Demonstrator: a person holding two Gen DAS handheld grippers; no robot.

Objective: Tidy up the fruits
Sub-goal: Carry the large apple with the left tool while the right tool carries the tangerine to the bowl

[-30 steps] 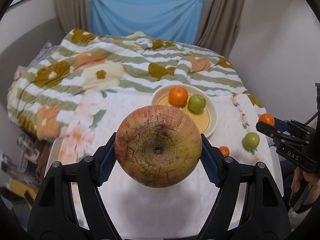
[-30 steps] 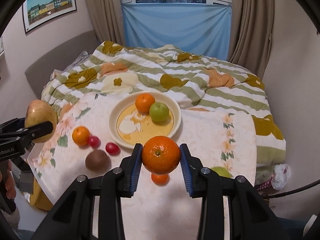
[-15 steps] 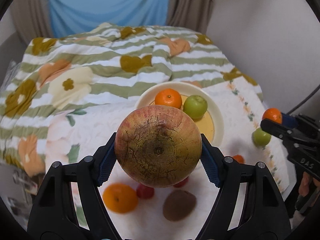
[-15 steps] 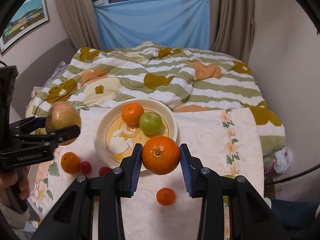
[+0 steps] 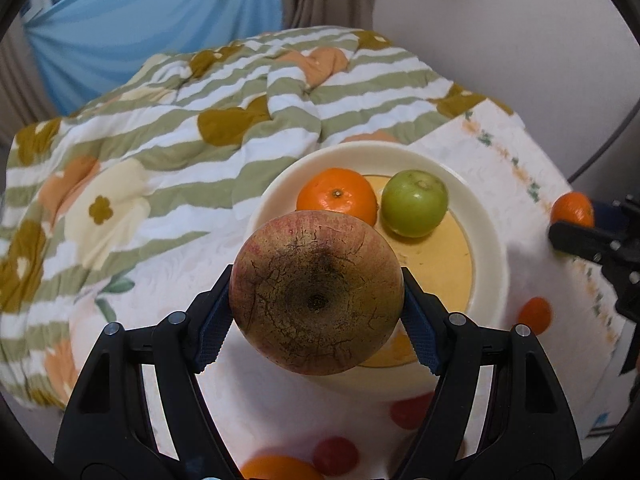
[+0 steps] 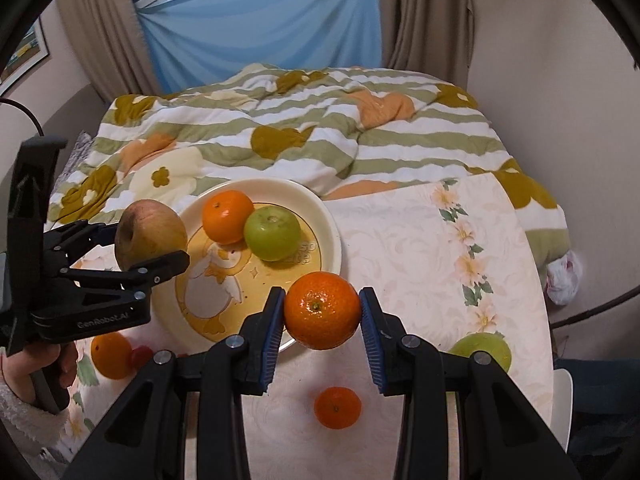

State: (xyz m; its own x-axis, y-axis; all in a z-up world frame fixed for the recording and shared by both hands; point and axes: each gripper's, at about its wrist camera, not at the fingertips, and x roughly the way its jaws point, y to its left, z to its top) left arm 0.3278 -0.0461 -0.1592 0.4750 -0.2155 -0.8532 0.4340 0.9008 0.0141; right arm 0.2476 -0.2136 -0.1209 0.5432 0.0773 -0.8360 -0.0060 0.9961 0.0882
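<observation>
My left gripper (image 5: 316, 300) is shut on a big russet-red apple (image 5: 316, 292), held above the left edge of a cream plate (image 5: 486, 240). The same apple (image 6: 150, 234) shows at the plate's (image 6: 332, 236) left rim in the right wrist view. On the plate lie an orange (image 5: 338, 196) and a green apple (image 5: 414, 203). My right gripper (image 6: 322, 314) is shut on an orange (image 6: 322, 310), above the plate's near right rim. That orange (image 5: 572, 209) appears at the right edge of the left wrist view.
Loose fruit lies on the floral cloth (image 6: 420, 248): a small orange (image 6: 337, 407), a green apple (image 6: 482, 350), an orange (image 6: 110, 354) and a red fruit (image 6: 141, 355). A striped quilt (image 6: 304, 128) is bunched behind the plate. A person's hand (image 6: 38, 368) holds the left gripper.
Both grippers have come down and in toward the plate. The left one, with the apple, swung right over the plate's left edge. The right one, with its orange, moved toward the near rim.
</observation>
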